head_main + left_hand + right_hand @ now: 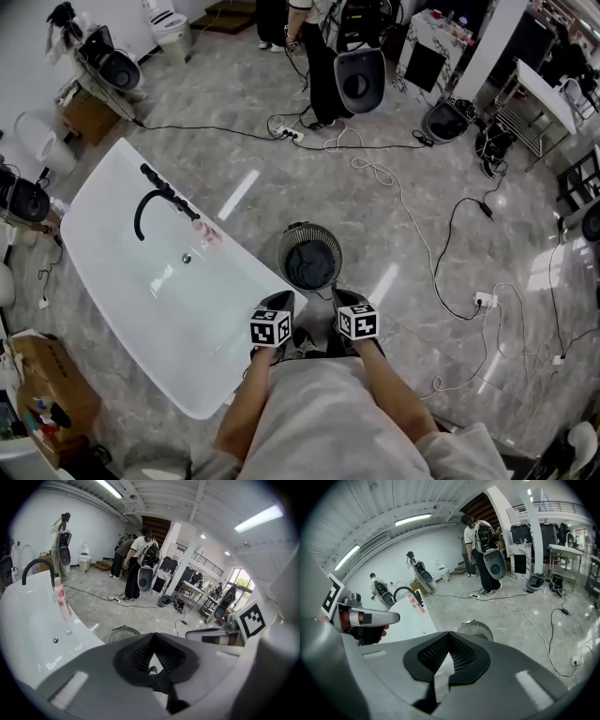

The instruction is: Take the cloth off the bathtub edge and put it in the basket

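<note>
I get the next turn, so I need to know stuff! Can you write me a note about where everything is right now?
Left gripper: shut, empty.
Right gripper: shut, empty. Both are held close to the body, pointing toward the basket.
Cloth: lying on the bathtub edge, beside the black tap.
Basket: on the floor next to the bathtub, just ahead of the grippers.
Done: nothing yet.
Left: open a gripper, grab the cloth, drop it in the basket.
</note>
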The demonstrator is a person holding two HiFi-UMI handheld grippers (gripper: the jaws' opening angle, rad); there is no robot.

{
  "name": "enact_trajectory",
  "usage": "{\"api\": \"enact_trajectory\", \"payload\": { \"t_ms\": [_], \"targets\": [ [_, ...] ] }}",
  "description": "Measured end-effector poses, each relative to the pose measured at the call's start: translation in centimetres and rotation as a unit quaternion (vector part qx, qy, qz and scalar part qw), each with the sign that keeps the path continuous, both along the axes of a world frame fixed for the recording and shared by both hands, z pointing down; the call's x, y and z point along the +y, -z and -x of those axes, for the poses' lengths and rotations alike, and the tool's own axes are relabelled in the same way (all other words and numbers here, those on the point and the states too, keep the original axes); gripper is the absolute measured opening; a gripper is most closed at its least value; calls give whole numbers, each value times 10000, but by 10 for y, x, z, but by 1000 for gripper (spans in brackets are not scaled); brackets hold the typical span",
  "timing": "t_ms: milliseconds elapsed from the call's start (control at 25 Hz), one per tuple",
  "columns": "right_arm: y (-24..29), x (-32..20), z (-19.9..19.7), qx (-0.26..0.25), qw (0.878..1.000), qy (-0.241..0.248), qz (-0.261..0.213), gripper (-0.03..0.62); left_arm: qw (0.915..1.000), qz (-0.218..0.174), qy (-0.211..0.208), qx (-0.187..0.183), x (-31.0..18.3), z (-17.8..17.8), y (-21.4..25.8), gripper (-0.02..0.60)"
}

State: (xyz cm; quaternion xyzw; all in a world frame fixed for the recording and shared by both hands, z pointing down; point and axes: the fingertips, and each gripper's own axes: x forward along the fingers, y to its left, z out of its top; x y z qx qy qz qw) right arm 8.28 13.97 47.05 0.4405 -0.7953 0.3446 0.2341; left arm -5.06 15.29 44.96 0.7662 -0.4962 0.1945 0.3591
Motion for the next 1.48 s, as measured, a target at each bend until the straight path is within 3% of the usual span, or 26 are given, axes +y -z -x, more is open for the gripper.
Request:
{"api": "enact_trajectory", "payload": {
  "t_ms": [280,800,1480],
  "targets": [
    [5,-1,6,99,9999,74,-88,0,9997,36,232,-11,-5,14,-2,58],
    [10,-1,1,155,9996,109,-229,0,9999,-70,42,128,-9,-1,0,59],
    [17,-6,-4,202,9989,-16,-414,0,9996,34,185,232,-7,4,-3,58]
  ]
}}
